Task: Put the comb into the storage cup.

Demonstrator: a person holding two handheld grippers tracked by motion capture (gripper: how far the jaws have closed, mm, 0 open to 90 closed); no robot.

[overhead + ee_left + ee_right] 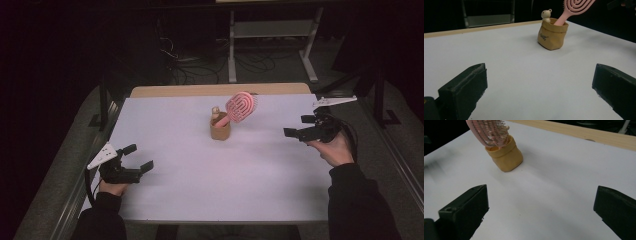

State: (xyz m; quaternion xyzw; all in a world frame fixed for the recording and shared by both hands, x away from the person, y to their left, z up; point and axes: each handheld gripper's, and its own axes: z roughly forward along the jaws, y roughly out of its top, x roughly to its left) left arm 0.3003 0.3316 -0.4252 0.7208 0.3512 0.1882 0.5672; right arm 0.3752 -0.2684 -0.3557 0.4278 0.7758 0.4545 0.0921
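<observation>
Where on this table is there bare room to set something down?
Nearly everywhere: bare table between the left gripper and the right gripper, and the far corners. Occupied: the centre back, by the tan pot holding a pink hairbrush.

pink hairbrush [241,106], tan pouch [220,129] — white table [200,175]

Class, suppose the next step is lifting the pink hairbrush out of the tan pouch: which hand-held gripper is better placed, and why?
Probably the right hand-held gripper. The hairbrush leans from the pouch toward that side, so its head is nearer the right gripper's open jaws. The left hand-held gripper, also open, sits farther back near the table's front-left corner.
</observation>
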